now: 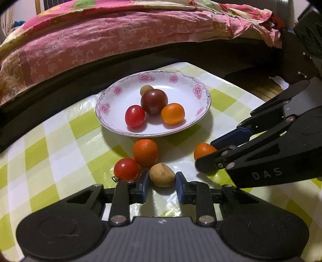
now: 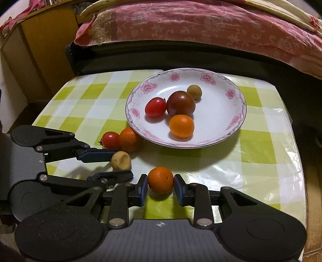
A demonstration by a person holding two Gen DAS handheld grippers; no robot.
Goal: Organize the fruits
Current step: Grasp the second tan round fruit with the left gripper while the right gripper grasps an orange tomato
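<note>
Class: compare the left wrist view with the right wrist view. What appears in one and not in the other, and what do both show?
Only the left wrist view: a bright flowered quilt at the top.
Only the right wrist view: a yellow wooden cabinet at the left.
Both: the flowered plate holding four fruits, the checked tablecloth, the left tongs around a tan fruit and the right tongs gripping an orange fruit.

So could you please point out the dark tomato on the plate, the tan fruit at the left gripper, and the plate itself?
dark tomato (image 1: 154,102): left wrist view, middle of its skin.
tan fruit (image 1: 161,175): left wrist view, its centre.
plate (image 2: 237,100): right wrist view, bare flowered rim.
</note>
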